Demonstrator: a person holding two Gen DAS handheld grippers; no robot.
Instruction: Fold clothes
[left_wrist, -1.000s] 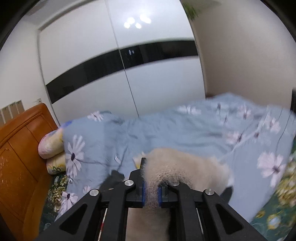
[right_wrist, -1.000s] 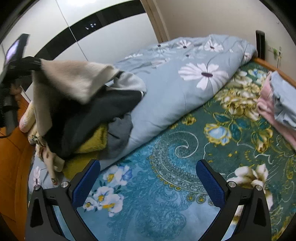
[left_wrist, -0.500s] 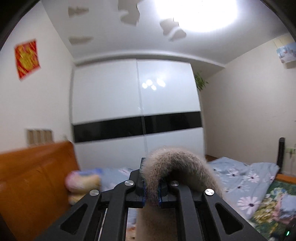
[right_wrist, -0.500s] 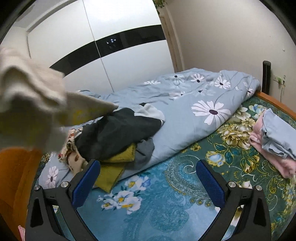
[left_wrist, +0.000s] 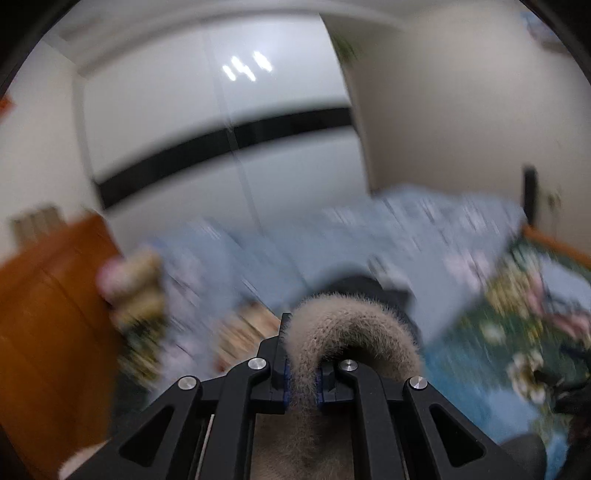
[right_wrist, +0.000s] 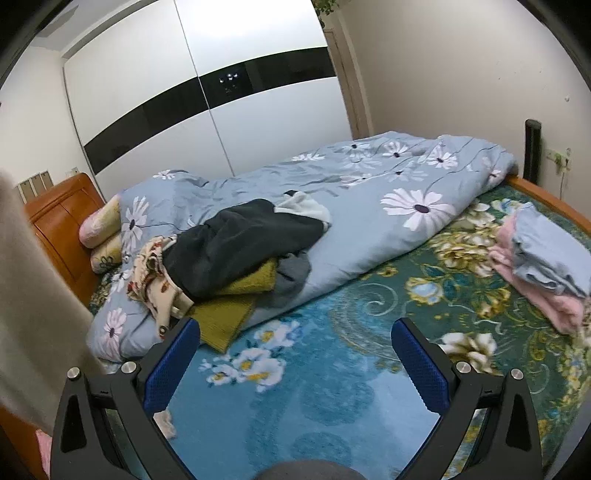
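Two grippers in view, one per wrist camera. Left gripper (left_wrist: 302, 376): jaws closed tight on a fold of the beige fuzzy garment (left_wrist: 347, 332), which arches up out of the jaws, curls over to the right and hangs down below the linkage. The same garment shows in the right wrist view as a pale sheet (right_wrist: 33, 295) hanging at the far left edge, clear of the bed.

Right gripper (right_wrist: 295, 365): jaws wide apart, blue pads (right_wrist: 171, 365) bare, holding nothing and touching nothing; it hangs over the teal floral bedsheet (right_wrist: 314, 398).

Unfolded pile (right_wrist: 229, 254) lies on the blue daisy duvet (right_wrist: 388, 192), toward the orange headboard (right_wrist: 62, 214): dark garment on top, olive knit and grey piece under it, a floral-print piece at its left. Folded stack (right_wrist: 543, 258), light blue on pink, sits on the bedsheet at the right, well apart from the pile.

Change over the last second: the beige garment lay against the pile, then was lifted off it; the left camera swung up to the ceiling and has now tipped back toward the bed, heavily motion-blurred. Left grip unchanged. Right jaws at the same spread throughout; the pile has lost its beige top layer.
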